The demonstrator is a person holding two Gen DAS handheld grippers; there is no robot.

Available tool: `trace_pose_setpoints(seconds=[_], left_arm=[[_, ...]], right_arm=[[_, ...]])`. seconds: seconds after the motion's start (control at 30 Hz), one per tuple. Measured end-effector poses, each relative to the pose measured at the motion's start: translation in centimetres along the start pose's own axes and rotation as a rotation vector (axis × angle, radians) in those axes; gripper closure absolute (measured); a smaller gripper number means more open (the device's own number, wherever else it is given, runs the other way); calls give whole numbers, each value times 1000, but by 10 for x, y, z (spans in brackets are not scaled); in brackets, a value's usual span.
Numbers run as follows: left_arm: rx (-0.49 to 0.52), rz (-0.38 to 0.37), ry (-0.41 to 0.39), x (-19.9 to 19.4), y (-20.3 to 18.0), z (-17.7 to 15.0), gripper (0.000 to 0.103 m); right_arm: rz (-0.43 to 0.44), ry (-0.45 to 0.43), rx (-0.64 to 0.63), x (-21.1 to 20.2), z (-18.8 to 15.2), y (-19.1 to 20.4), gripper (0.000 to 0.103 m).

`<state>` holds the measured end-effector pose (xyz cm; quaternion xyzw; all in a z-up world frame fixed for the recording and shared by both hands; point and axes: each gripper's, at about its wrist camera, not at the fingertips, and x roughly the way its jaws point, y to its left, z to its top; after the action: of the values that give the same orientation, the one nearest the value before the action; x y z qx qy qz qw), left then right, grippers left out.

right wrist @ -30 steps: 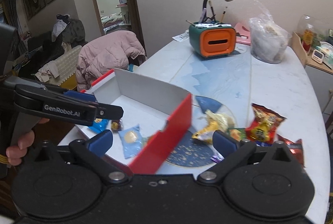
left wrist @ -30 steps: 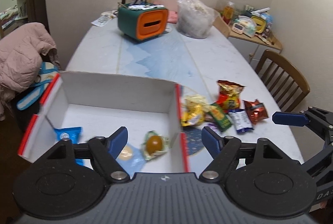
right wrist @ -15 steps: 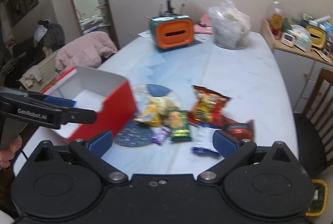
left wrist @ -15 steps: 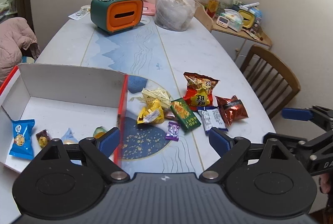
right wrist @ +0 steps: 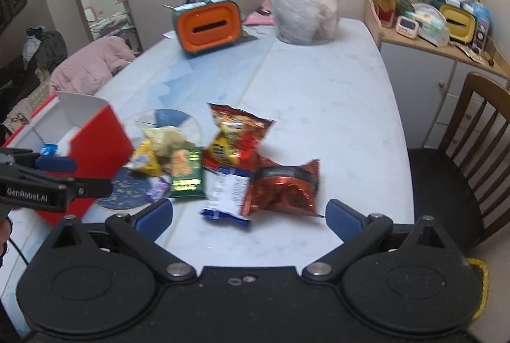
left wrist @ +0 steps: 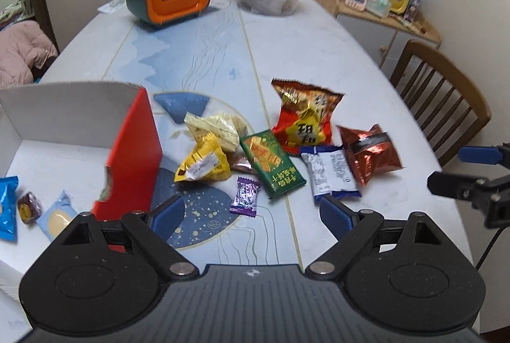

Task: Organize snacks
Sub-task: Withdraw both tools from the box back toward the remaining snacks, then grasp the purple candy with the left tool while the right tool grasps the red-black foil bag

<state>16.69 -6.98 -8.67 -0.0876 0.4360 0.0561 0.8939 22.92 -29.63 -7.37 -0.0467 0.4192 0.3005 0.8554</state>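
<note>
We hold both the left gripper point(left wrist: 251, 217) and right gripper point(right wrist: 248, 215) wide and empty beside the red-and-white box point(left wrist: 134, 151), facing loose snacks point(left wrist: 271, 164) on the tabletop point(left wrist: 318, 56) awaiting boxing.

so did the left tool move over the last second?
Yes. The left tool swung right: it was over the box, and now faces the loose snacks, with the box at the view's left edge.

White lettering "GenRobot.AI" on side of left gripper point(right wrist: 57, 180), seen from right wrist camera. Large black Chinese characters on red snack bag point(left wrist: 304, 116), gold ones on green packet point(left wrist: 271, 164); too blurred to read reliably.
</note>
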Motion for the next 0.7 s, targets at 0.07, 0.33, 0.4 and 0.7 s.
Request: trace_pose_setpoints(seconds=[0.07,0.33,0.4,0.7], left_arm=[[-4,17,11,11,-2,1,11],[-15,72,56,50,-5,4,11],[-19,76,63,57,-4,4,11],[-23,83,111,86,2,1,26]], right_arm=[[-2,12,14,10,1,-10,0],[-21,59,41,55,8,-31,1],[-24,68,45,66,9,-34,1],[-12,103,50,100,12,-36,3]])
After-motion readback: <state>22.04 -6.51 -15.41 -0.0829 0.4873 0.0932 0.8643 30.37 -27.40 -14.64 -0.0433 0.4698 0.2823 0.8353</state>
